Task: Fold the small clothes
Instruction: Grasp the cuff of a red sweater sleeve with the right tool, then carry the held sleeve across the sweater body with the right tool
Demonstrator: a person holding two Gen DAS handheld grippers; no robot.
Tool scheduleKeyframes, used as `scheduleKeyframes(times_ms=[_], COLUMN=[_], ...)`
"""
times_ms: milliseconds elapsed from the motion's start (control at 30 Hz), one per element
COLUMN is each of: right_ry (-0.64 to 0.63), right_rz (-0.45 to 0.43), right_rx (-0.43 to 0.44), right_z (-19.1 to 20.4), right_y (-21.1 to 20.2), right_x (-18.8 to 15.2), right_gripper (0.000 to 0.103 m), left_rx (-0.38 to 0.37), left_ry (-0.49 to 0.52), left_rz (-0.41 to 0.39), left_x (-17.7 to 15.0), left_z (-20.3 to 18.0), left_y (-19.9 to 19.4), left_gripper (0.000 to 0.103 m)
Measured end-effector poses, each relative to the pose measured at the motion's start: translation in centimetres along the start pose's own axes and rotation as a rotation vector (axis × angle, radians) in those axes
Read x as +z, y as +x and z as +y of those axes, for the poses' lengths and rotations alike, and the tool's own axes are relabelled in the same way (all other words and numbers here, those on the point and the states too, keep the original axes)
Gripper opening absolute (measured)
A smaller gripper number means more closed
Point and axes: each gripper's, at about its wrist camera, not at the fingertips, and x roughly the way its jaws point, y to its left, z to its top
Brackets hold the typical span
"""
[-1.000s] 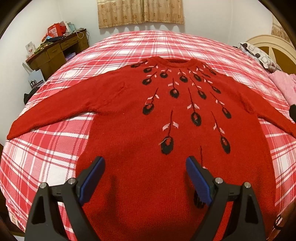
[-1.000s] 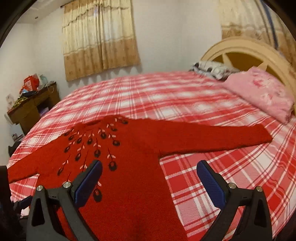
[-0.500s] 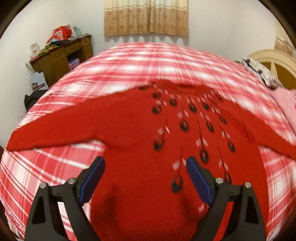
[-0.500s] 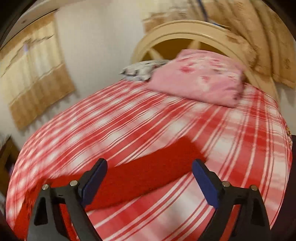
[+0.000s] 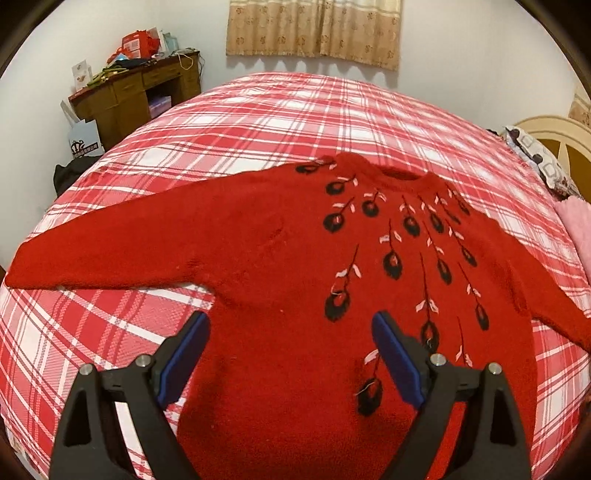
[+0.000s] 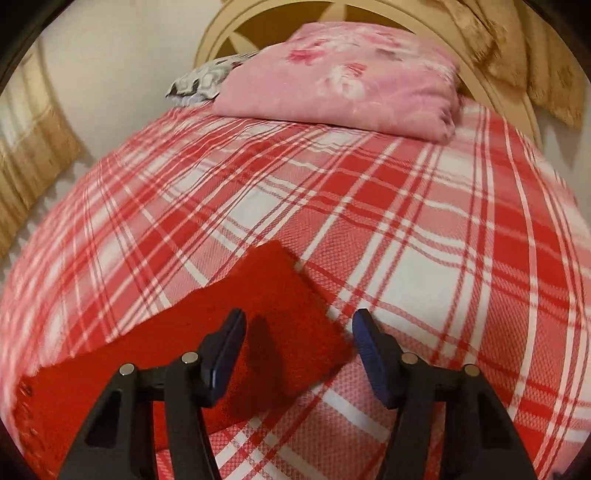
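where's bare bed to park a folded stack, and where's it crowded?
Free: the plaid bedspread between the sweater collar and the curtain wall; also the stretch between the sleeve cuff and the pink folded blanket. Crowded: mid-bed under the spread sweater, the headboard end with blanket and patterned pillow, and the cluttered desk.

We see warm indoor light, soft shadows under the curtain (image 5: 314,31), fisheye bending and dark corners, right view motion-blurred.

sweater (image 5: 280,258): right sleeve cut off at frame edge | desk clutter (image 5: 140,44): too small to tell
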Motion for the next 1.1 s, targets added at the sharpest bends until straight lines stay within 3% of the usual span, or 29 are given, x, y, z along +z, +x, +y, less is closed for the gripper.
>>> scheduleKeyframes(times_ms=[33, 100, 167, 333, 533, 733, 867, 1100], right_ry=[-0.026, -0.093, -0.122, -0.067, -0.141, -0.289, -0.393, -0.515], right_rz=[0.008, 0.03, 0.045, 0.065, 0.016, 0.03, 0.075, 0.19], right_rx=[-0.004, -0.024, 0.004, 0.105, 0.272, 0.501, 0.642, 0.782], right_z=[0.4, 1.3, 1.7, 2.0, 7.7, 18.1, 26.2, 36.8], right_y=[0.2, 0.7, 0.7, -1.0, -7.0, -12.6, -15.1, -16.3], right_x=[0.0, 0.0, -0.1, 0.4, 0.1, -3.4, -7.4, -15.4], right_gripper=[0.052, 0.025, 0.018, 0.016, 0.016, 0.016, 0.016, 0.016], left_rx=[-0.001, -0.005, -0.011, -0.01, 0.001, 0.002, 0.011, 0.073], left_ry=[0.005, 0.013, 0.021, 0.012, -0.032, -0.051, -0.067, -0.09], left_rz=[0.002, 0.003, 0.005, -0.008, -0.036, -0.039, -0.053, -0.087], left_x=[-0.1, -0.3, -0.5, -0.5, -0.1, -0.4, -0.4, -0.5], left_z=[-0.2, -0.4, -0.6, 0.2, 2.1, 3.3, 4.6, 7.7], left_y=[0.1, 0.0, 0.0, -0.5, -1.1, -1.1, -1.4, -1.3], left_gripper=[0.092, 0.092, 0.092, 0.092, 0.092, 0.092, 0.092, 0.092])
